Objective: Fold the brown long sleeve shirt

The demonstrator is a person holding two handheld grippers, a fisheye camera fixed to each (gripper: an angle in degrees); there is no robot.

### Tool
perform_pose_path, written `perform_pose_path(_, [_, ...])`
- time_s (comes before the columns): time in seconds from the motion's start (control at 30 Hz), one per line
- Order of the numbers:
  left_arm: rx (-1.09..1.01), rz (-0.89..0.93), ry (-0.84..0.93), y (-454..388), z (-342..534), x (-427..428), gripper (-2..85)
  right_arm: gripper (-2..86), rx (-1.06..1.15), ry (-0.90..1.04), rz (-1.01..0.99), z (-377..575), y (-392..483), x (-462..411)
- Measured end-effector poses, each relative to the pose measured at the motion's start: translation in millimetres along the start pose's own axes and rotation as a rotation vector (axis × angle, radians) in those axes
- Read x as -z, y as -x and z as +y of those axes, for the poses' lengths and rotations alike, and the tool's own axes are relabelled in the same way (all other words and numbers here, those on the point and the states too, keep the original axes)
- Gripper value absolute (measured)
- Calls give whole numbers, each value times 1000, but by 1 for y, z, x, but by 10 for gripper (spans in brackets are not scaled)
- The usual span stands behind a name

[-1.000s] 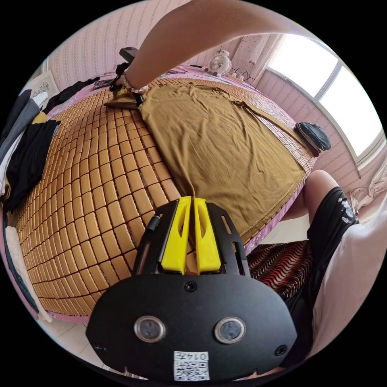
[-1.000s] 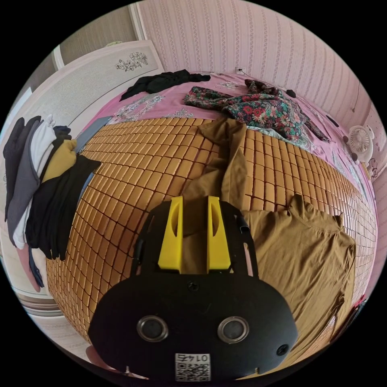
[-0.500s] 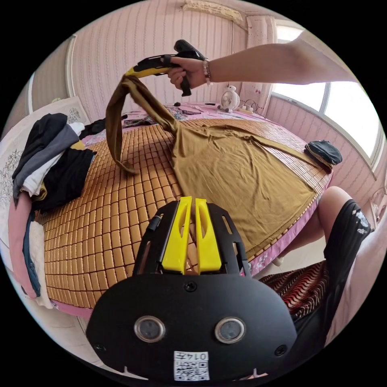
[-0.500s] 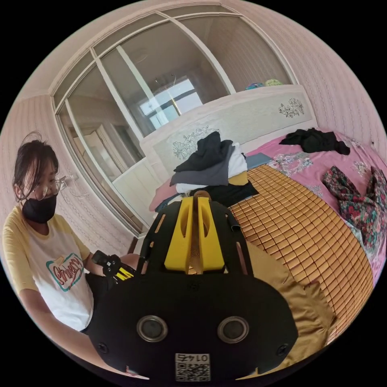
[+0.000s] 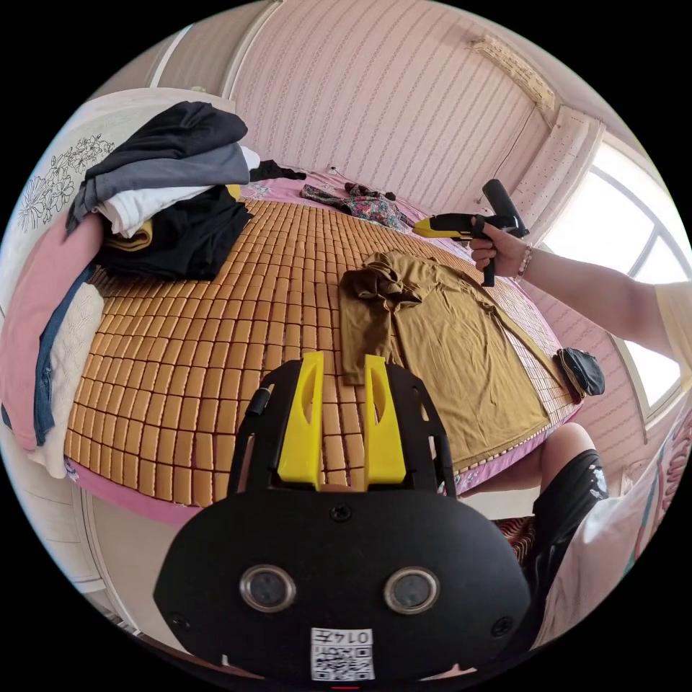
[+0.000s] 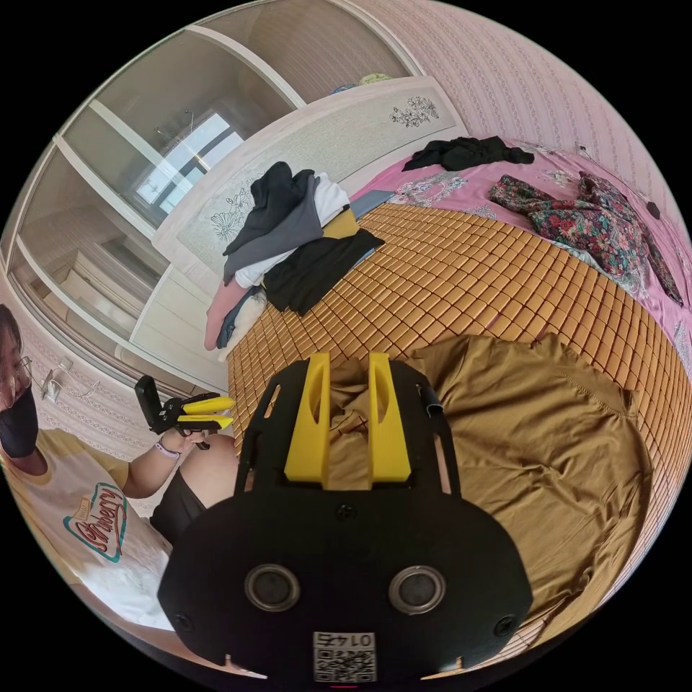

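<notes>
The brown long sleeve shirt [image 5: 461,353] lies flat on the bamboo mat, hem toward the bed edge. One sleeve [image 5: 371,288] is bunched in a heap by the shoulder, its cuff end trailing toward me. My left gripper [image 5: 343,357] hangs open over the mat short of the shirt, nothing between its jaws. A hand holds my right gripper [image 5: 422,228] in the air above the shirt's far side. In the right gripper view that gripper [image 6: 347,358] is open above the crumpled sleeve [image 6: 349,404], the shirt body [image 6: 533,447] beside it. The left gripper [image 6: 229,411] shows there, open, off the bed.
The bamboo mat [image 5: 216,339] covers the bed. A pile of folded clothes [image 5: 166,180] sits on pillows at the headboard. A floral garment [image 6: 584,216] and a black one [image 6: 461,151] lie on the pink sheet. A black pouch [image 5: 584,369] rests near the mat corner. The person [image 6: 86,519] sits beside the bed.
The right gripper lifted the sleeve high, then let it drop in a heap on the shirt and opened. The left gripper opened too and drew back from the shirt.
</notes>
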State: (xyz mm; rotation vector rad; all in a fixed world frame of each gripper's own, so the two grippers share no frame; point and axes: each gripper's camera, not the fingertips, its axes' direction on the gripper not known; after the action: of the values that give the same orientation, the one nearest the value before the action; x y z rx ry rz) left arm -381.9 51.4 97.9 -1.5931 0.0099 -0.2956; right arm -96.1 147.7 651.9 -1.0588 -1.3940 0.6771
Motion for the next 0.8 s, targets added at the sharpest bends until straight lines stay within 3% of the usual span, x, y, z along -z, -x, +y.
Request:
perform_pose_path(0.1, [-37,-22,47,-15,-15,-32,73,73,-12,-3,7,3,-4,1])
perform_pose_path(0.23, [-13,-61,242,-21,-33,-85,51,70,-19,28,48,7,-10,-4])
perform_pose_path(0.4, [-119,-106,316,-26,-39,-91,10,64,-112,-1,97,11,-30,-18])
perform_pose_path(0.43, [-140,-54,339,-25,-41,-88,-1,63,-126,-6,95,11,-33,-21])
perform_pose_path(0.6, [-120,-298,267,10,-41,-25,21,59,-106,47,130,-1,-29,-50])
perform_pose_path(0.8, [92,-518,210,81,-26,41,47,58,-122,33,161,-23,-22,-86])
